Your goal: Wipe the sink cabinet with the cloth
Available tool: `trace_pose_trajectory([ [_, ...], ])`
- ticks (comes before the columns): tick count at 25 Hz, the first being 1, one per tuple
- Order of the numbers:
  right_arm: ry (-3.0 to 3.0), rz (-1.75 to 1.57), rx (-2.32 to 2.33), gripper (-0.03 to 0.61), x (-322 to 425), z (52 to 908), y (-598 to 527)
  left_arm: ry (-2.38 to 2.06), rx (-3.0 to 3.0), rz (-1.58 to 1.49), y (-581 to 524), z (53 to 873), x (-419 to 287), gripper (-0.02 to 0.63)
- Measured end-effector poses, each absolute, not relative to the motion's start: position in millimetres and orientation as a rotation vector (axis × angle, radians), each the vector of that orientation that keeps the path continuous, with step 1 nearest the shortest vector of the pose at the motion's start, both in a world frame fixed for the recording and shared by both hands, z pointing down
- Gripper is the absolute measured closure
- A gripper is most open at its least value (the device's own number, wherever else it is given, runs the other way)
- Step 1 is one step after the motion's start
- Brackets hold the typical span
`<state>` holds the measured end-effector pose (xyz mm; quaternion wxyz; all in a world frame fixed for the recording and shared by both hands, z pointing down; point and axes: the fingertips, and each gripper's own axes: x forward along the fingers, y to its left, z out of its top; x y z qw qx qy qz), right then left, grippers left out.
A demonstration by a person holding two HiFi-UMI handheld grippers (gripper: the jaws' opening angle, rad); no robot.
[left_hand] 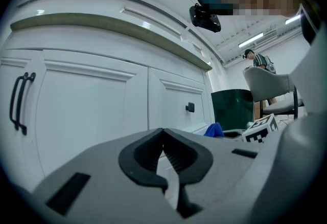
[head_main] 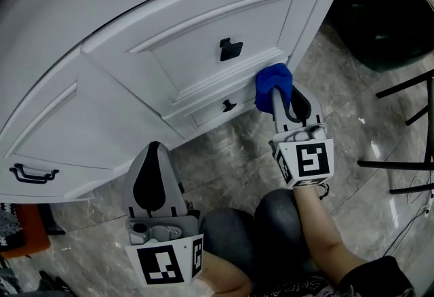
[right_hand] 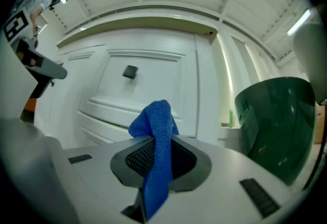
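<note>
Right claw [head_main: 285, 102] grips the blue microfibre cloth [head_main: 271, 80] at the white panelled sink cabinet [head_main: 203, 38], centre frame; press evenly, following the moulding. Left claw [head_main: 154, 173] sits closed, empty.

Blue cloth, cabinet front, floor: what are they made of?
Blue cloth: fuzzy textured weave, likely microfibre. White panelled cabinet front: smooth painted finish, satin sheen; probably wood or MDF, core unseen. Grey floor: veined, glossy, looks like polished marble or marble-look tile.
</note>
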<state>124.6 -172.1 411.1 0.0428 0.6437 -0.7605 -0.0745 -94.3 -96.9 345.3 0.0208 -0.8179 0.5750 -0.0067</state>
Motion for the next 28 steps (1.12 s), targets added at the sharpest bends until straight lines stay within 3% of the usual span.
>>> trace_pose_trajectory([
  [7, -2.669, -0.317, 1.585, 0.52, -2, 388, -149, 1.8, -2.503, -0.084, -97, 351, -107, 0.609],
  [12, -2.699, -0.301, 1.262, 0.52, -60, 427, -135, 1.848, -2.476, -0.112, -94, 355, -133, 0.609],
  [28, -2.684, -0.324, 1.27, 0.52, -76, 455, -148, 1.792, -2.609, -0.191, -116, 405, -127, 0.609],
])
